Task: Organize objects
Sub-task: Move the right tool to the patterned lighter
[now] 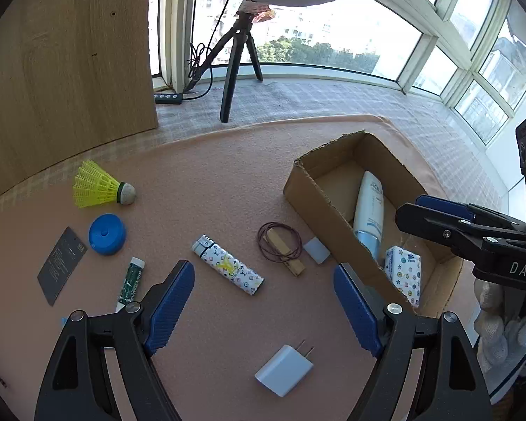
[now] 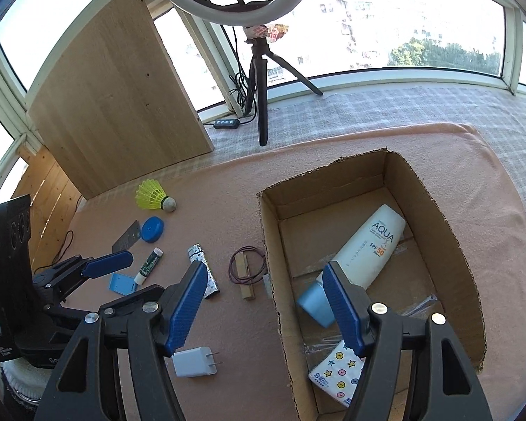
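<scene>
Loose items wait on the tabletop at left: shuttlecock, blue disc, patterned lighter. The left tongs hang wide open and empty above them, likely choosing. Rightward, the cardboard box collects the sunscreen tube; the right tongs gape empty over its edge.

A ring light stands on a black tripod at the back, its feet on a pale checked cloth. Cables hang beside the tripod and run to a black inline controller lying on that cloth. A light wooden board stands upright at the left, just in front of the window — white frames, buildings and treetops visible outside. A peach-coloured blanket covers the near surface, its far edge lying over the checked cloth.
</scene>
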Demonstrator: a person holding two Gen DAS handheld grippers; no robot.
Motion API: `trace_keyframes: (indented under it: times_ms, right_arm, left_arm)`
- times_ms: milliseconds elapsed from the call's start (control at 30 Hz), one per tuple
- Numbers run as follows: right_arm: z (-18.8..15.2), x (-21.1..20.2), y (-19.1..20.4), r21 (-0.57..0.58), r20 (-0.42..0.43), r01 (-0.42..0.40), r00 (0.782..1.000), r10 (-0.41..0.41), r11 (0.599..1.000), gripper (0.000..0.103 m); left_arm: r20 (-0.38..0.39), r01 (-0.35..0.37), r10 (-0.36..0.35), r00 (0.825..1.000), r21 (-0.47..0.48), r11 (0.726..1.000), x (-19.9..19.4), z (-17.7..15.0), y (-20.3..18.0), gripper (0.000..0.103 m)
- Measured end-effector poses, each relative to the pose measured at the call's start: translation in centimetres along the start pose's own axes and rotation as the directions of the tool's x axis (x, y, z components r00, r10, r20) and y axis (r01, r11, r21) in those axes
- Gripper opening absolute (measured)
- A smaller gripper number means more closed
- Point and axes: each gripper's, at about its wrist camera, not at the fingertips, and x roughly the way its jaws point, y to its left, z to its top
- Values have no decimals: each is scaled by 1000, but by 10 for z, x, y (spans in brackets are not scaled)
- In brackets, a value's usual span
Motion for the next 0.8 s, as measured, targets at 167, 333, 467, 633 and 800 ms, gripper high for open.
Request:
trace_keyframes:
  times_ms: [167,333,467,633,800]
  right_arm:
    - [-12,10,20,-30,-47,-27,999,26,999,65]
    - [-23,23,44,-64,-108,-67,992,60,996,65]
    - [-24,38,60,-87,-156,-80,986,66,993,65]
    - [-21,59,76,-125,-203,-86,977,59,988,64]
    - [-16,79,86,-146,-242,-73,970,36,987,64]
  left_arm:
    - [-5,-52,52,999,-74,996,-19,-24,50,84]
    - [-28,-89,86,996,-140,986,-29,-55,92,84]
    - [-58,-103,94,994,-176,979,-28,-77,111,84]
    - [-86,-118,103,991,-204,972,-22,-95,120,84]
    - [-106,-120,100,989,-198,973,-14,-103,119,84]
